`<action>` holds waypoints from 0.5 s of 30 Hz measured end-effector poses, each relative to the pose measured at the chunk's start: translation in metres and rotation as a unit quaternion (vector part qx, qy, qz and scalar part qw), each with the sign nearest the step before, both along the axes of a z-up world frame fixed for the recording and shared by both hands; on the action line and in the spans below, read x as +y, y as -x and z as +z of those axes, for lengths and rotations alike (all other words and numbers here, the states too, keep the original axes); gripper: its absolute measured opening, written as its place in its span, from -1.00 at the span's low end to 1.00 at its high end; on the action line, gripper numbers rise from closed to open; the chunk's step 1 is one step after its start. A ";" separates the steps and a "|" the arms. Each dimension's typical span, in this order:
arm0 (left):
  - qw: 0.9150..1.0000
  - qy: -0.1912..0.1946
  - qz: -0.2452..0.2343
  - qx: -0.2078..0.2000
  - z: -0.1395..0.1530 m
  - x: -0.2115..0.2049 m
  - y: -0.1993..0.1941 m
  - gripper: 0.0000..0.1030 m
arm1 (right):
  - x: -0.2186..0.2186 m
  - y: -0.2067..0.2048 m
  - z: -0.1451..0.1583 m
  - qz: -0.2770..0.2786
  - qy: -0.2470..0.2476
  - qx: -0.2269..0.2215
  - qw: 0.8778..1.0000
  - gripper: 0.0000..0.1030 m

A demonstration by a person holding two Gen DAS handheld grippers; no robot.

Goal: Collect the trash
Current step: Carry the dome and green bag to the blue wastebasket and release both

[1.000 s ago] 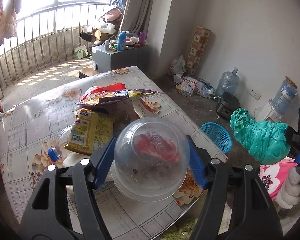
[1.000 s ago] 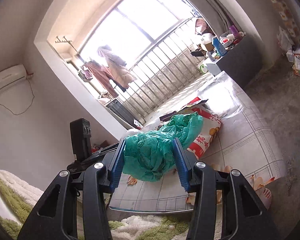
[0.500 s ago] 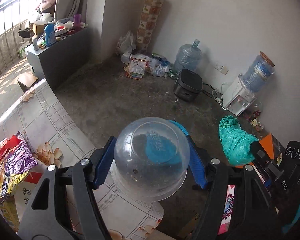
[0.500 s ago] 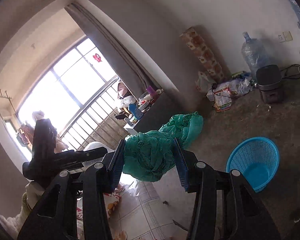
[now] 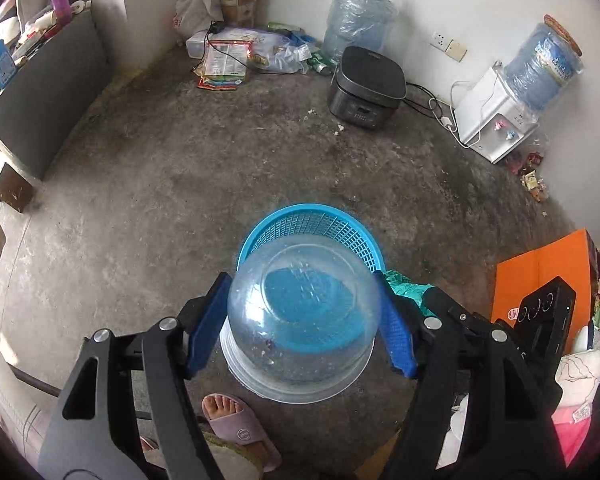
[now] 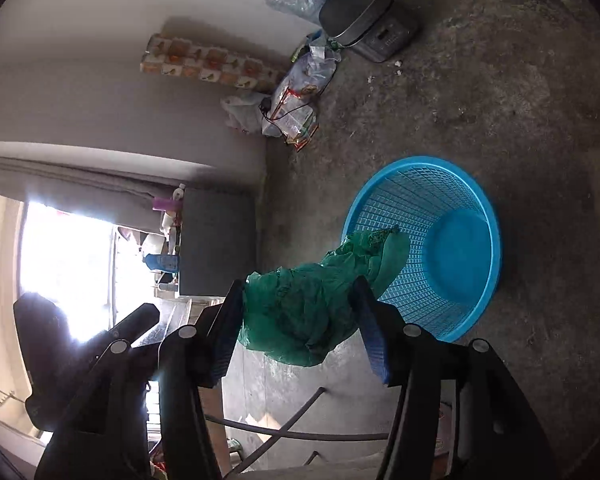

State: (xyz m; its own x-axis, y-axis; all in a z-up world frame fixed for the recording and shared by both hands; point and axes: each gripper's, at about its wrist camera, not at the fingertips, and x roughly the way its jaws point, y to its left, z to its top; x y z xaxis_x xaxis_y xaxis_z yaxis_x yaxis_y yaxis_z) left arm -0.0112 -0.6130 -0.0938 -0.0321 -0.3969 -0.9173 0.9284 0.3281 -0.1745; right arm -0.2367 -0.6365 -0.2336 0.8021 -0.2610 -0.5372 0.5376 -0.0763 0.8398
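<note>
A clear plastic bowl (image 5: 304,312) is held upside down between the blue pads of my left gripper (image 5: 302,280), which is shut on it. It hangs right above the blue mesh basket (image 5: 312,220) on the concrete floor. My right gripper (image 6: 298,284) points down at the same basket (image 6: 400,184) from beside it. Its jaws are opening. A crumpled green plastic bag (image 6: 300,312) still sits loosely between them, its far end drooping over the basket's rim. A corner of that green bag (image 5: 400,284) shows beside the left gripper. The basket's inside looks bare.
Against the far wall stand a dark rice cooker (image 5: 366,84), a large water bottle (image 5: 356,20) and a white water dispenser (image 5: 496,124). Packets and bags (image 5: 228,60) litter the corner. An orange box (image 5: 540,276) lies right of the basket. A person's slippered foot (image 5: 236,420) is below the bowl.
Both grippers swung away from the table and down over the blue basket on the floor. The right gripper rolled and its jaws have widened around the green bag. The left still grips the bowl.
</note>
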 end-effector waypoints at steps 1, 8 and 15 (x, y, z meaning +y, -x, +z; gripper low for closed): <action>1.000 -0.010 0.001 0.000 -0.012 -0.009 -0.001 0.40 | -0.008 -0.002 -0.013 -0.008 -0.012 0.013 1.000 0.28; 0.999 -0.014 0.027 0.019 -0.039 -0.015 -0.004 0.45 | -0.015 0.002 -0.050 -0.033 -0.034 0.051 0.998 0.35; 0.999 0.042 0.013 -0.016 0.031 0.022 -0.007 0.45 | 0.022 -0.004 0.049 -0.026 0.102 0.100 0.989 0.35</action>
State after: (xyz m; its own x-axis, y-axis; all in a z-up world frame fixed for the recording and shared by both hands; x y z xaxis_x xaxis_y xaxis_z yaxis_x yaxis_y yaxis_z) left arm -0.0044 -0.5912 -0.0630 0.0073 -0.4725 -0.8813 0.9251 0.3377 -0.1734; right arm -0.2327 -0.6150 -0.1847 0.6669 -0.4195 -0.6158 0.6950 0.0520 0.7172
